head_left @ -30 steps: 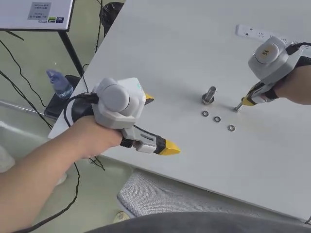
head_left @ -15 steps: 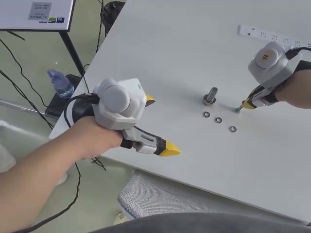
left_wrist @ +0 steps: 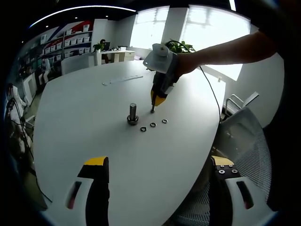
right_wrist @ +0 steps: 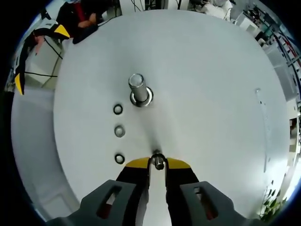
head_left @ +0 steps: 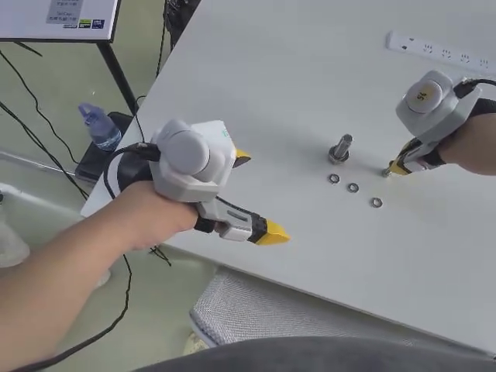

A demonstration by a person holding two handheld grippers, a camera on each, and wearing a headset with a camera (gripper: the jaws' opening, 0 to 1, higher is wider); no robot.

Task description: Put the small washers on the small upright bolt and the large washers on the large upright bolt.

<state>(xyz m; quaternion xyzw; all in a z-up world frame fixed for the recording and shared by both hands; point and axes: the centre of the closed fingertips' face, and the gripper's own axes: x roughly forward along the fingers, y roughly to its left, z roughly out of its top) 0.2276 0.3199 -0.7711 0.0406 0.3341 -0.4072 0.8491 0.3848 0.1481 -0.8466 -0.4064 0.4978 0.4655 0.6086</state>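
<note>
Right gripper view: the right gripper (right_wrist: pixel 158 160) has its yellow-tipped jaws closed on the small upright bolt (right_wrist: pixel 159 163), which stands on the white desk (head_left: pixel 271 77). The bolt's round metal top sits in the narrow slot between the tips.

The same view looks down on the large upright bolt (right_wrist: pixel 139 89). It is a bright steel cylinder with a wider collar at its base, standing toward the middle of the desk, apart from the small bolt. Three washers (right_wrist: pixel 119 130) lie flat in a short row beside the two bolts, between them and the near desk edge. They are thin metal rings, none touching another.

Left gripper view: the left gripper (left_wrist: pixel 159 162) has its jaws wide apart with nothing between them. It hangs over the near edge, well clear of the bolts.

Head view: a white power strip (head_left: pixel 442 50) lies near the far edge. A water bottle (head_left: pixel 99 128) is on the floor off the left edge, and a grey mesh chair (head_left: pixel 256 310) is below the near edge.

The desk surface is smooth, matte and bare around the parts on all sides.
</note>
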